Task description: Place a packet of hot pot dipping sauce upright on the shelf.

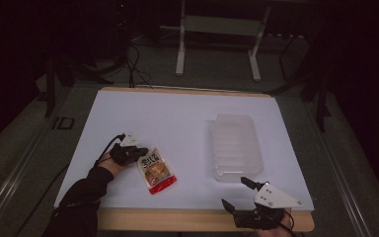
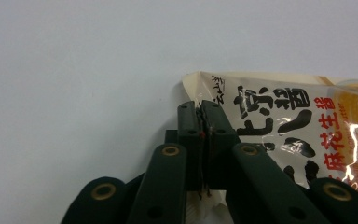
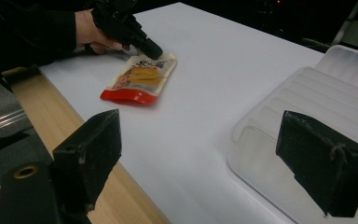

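Jaws of the left gripper [image 1: 140,151] were pressed together on the top edge of the snack packet [image 1: 156,171], which lay flat on the white table [image 1: 177,123], left of the clear plastic tray [image 1: 236,146]. Well apart, the right gripper [image 1: 237,192] hung at the near edge, jaws wide with nothing between them.

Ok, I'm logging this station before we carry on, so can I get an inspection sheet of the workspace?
Surface: white table top with a wooden front edge, flat and clean.
Job's things: snack packet lying flat at front left; clear plastic tray at right, nothing in it.
Clutter: nothing seen.
Grippers: left gripper shut on the packet's top edge; right gripper open, near the tray's front corner, holding nothing.
Cables: black cable trails from the left gripper; more on the floor behind.
Surroundings: dark room, white stand legs beyond the table.
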`<move>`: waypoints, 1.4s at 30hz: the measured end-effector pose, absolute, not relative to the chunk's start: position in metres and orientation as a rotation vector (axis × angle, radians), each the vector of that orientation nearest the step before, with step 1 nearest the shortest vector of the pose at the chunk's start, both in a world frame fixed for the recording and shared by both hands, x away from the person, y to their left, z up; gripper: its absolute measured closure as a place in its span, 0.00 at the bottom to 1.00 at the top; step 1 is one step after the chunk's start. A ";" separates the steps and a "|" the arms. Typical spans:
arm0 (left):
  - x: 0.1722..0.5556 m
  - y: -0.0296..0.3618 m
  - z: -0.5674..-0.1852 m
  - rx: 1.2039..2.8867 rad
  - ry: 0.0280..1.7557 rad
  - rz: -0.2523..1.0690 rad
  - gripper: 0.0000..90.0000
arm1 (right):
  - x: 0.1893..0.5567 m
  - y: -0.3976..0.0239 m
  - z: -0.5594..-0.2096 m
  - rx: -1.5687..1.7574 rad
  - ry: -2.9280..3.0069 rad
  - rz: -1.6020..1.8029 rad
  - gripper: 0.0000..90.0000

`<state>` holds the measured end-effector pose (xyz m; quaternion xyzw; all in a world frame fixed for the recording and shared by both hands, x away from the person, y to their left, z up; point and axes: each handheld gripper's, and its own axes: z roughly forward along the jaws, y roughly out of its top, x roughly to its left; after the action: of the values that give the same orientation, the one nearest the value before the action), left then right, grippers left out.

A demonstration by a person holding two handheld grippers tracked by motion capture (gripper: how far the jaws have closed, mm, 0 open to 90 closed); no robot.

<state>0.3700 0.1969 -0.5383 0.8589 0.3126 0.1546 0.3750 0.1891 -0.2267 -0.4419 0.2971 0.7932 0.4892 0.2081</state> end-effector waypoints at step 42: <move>0.349 0.175 -0.448 2.182 0.628 0.399 1.00 | 0.189 -0.229 -0.438 0.829 2.182 1.378 0.16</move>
<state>0.3494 0.1746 -0.4479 0.8649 0.2488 0.1582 0.4062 0.1886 -0.2290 -0.4380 0.2990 0.7863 0.4965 0.2140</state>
